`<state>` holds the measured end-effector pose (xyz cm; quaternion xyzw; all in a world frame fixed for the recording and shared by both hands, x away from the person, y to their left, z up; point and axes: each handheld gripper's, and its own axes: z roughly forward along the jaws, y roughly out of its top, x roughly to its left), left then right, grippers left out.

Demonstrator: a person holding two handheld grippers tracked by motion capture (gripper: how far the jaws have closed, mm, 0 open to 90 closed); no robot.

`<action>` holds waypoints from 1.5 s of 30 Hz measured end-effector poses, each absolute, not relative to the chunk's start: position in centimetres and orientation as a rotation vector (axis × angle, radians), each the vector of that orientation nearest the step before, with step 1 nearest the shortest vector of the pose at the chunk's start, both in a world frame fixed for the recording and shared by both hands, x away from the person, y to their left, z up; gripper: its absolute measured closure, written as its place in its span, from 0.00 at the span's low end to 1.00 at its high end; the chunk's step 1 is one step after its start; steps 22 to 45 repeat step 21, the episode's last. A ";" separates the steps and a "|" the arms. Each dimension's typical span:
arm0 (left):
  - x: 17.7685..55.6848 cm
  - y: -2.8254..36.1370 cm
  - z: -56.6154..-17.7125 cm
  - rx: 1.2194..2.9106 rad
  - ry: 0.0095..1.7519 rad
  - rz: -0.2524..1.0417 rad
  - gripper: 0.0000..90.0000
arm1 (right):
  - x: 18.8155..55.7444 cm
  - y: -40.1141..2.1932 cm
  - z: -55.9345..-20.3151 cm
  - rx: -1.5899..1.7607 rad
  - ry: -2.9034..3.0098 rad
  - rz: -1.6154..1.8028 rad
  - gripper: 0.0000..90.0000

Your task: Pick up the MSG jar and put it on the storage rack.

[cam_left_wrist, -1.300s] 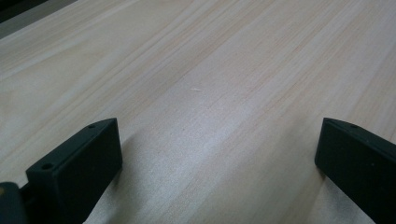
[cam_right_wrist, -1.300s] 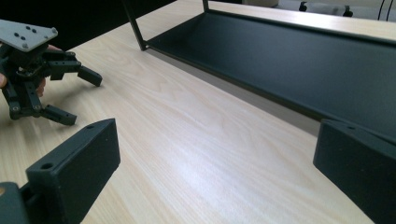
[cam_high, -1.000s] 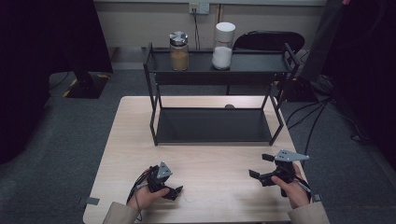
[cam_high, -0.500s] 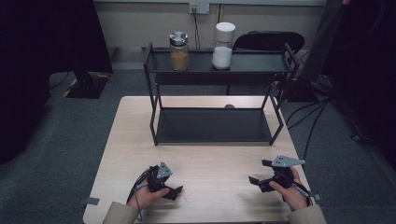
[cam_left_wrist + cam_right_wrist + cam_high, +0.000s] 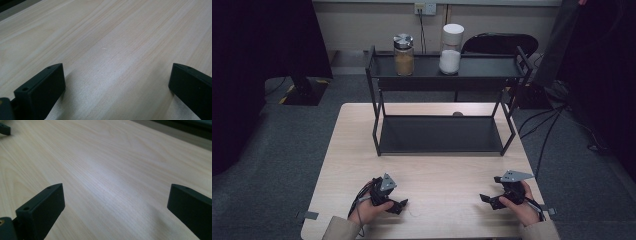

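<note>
At the near edge of the wooden table [image 5: 432, 165], the left gripper [image 5: 398, 204] and the right gripper [image 5: 486, 199] rest low, one in each of the person's hands, their tips turned inward toward each other across a bare stretch of wood. Both are spread wide: in the left gripper view the two black jaws stand far apart at the frame's sides with only grain between them, and the right gripper view [image 5: 115, 207] shows the same, nothing held and nothing touched but perhaps the tabletop itself. Beyond them, in the middle of the table, stands a black two-tier rack [image 5: 439, 135], its lower shelf bare. On the top shelf, well away from both grippers, sit the things nearest to hand: a jar of brown granules [image 5: 403, 55] with a metal lid and, just beside it to the right, a white canister [image 5: 451, 49]. The risk from here, as I judge it, lies in the long reach up and over: a jaw could clip the rack's raised rim or side rail, or a wide grip closing off-centre on the smooth, tall containers could tip one into the other.
</note>
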<state>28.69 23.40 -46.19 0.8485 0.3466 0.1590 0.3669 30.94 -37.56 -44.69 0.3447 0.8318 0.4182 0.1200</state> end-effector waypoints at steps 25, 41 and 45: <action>28.7 23.4 -46.2 2.180 0.891 0.410 0.00 | 31.2 -35.8 -45.2 0.936 2.482 1.025 0.00; 28.7 23.4 -46.2 2.180 0.891 0.410 0.00 | 31.2 -35.8 -45.2 0.936 2.482 1.025 0.00; 28.7 23.4 -46.2 2.180 0.891 0.410 0.00 | 31.2 -35.8 -45.2 0.936 2.482 1.025 0.00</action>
